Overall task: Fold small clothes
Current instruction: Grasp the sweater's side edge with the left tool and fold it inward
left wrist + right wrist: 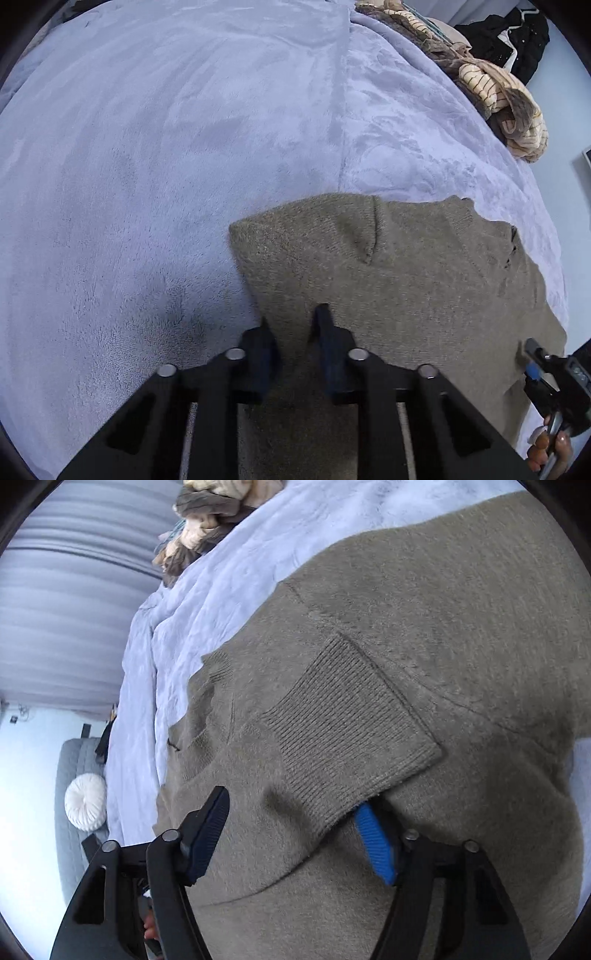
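1. Left wrist view: the olive sweater (388,266) lay flat on the lilac fleece blanket (166,166), and its near-left edge ran between the fingers of the left gripper (295,325). The jaws were narrow with a fold of knit bunched between them; it read as a pinch on the sweater edge.
2. Also in that view: a heap of striped clothes (509,99) sat well beyond the sweater at the blanket's far edge. The right gripper (535,363) showed at the sweater's right side.
3. Right wrist view: the right gripper (295,819) stood spread over the sweater (443,609). The blue pad (375,843) was tucked under the ribbed cuff (347,723), and the other finger was clear of it, so nothing was clamped.
4. Progress, as a judgement: one sleeve lay folded across the body. Body folds remained, and the heap was unfolded.
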